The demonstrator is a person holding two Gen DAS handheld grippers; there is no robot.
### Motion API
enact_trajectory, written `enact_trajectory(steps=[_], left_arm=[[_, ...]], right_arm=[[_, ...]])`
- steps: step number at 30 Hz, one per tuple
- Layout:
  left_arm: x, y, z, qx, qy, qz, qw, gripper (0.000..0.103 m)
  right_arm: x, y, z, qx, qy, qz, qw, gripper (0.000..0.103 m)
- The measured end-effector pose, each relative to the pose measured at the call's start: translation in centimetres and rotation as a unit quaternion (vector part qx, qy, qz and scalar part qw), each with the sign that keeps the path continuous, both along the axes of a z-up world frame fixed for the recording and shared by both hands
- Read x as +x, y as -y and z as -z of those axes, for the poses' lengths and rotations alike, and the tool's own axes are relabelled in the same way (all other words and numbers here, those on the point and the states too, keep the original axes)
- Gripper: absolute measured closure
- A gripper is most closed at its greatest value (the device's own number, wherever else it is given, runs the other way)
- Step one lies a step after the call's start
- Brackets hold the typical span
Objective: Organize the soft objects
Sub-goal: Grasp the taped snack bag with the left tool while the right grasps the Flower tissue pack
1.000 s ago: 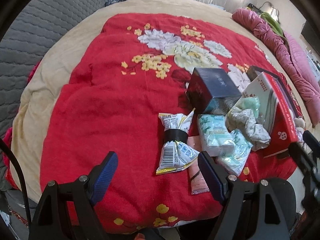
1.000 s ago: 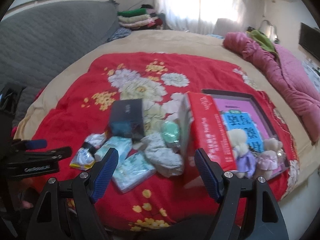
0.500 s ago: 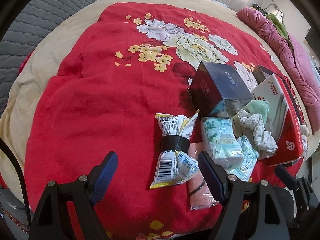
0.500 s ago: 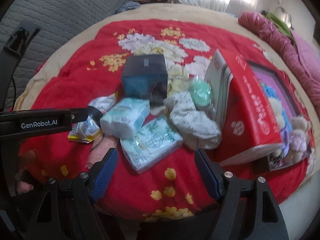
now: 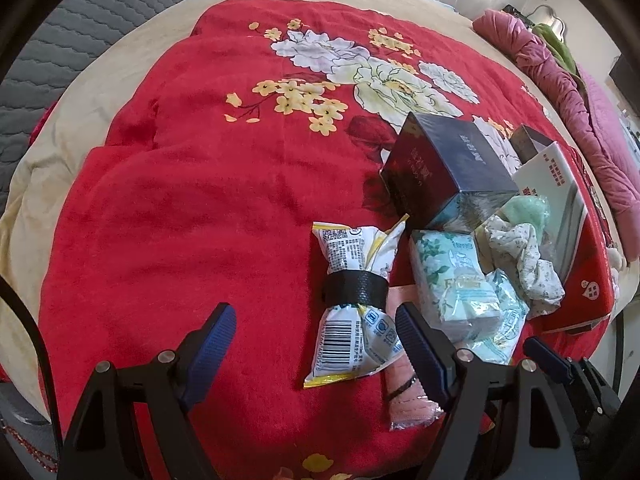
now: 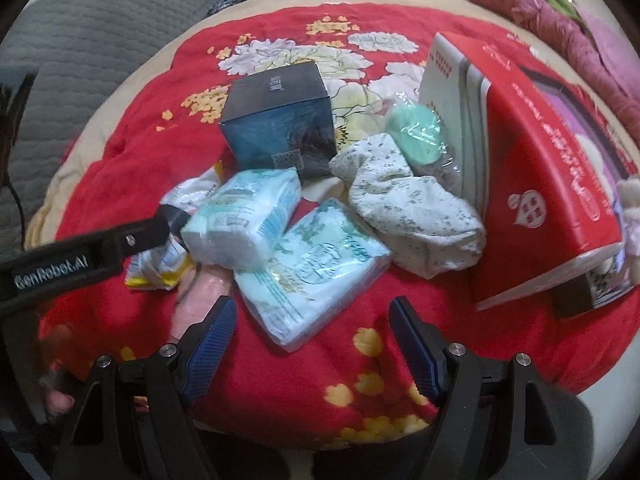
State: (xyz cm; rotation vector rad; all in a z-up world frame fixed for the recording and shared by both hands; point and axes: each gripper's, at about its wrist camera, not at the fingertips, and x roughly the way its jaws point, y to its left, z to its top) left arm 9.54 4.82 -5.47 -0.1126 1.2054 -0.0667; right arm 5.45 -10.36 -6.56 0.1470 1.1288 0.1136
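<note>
Soft things lie heaped on a red flowered blanket (image 5: 192,216). A snack bag (image 5: 354,300) bound with a black band lies just ahead of my left gripper (image 5: 316,340), which is open and empty above the blanket. A pink packet (image 5: 408,396) lies under its right finger. Two pale blue tissue packs (image 6: 316,268) (image 6: 244,220) sit ahead of my right gripper (image 6: 312,340), also open and empty. A rolled flowered cloth (image 6: 412,208) and a green wrapped item (image 6: 416,136) rest against a red box (image 6: 548,184).
A dark blue box (image 6: 280,120) stands behind the tissue packs. Plush toys (image 6: 628,204) lie in the tray beside the red box. A pink quilt (image 5: 592,120) runs along the bed's right side, a grey padded headboard (image 5: 72,16) along the left. The left gripper (image 6: 84,256) reaches in beside the snack bag.
Both grippers have come down closer to the heap, the right one more, and it tilted further down. Their jaws stayed open. The objects have not moved.
</note>
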Motion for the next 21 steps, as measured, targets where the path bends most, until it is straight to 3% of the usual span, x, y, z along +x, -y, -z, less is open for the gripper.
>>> enact_trajectory(steps=[13, 21], left_arm=[[0.3, 0.3, 0.8, -0.006, -0.006, 0.005, 1.0, 0.022], [1.4, 0.7, 1.6, -0.006, -0.017, 0.0, 0.9998, 0.022]], right_arm=[[2.4, -0.3, 1.7, -0.01, -0.011, 0.057, 0.998, 0.024], [2.2, 0.7, 1.9, -0.012, -0.006, 0.064, 0.998, 0.026]])
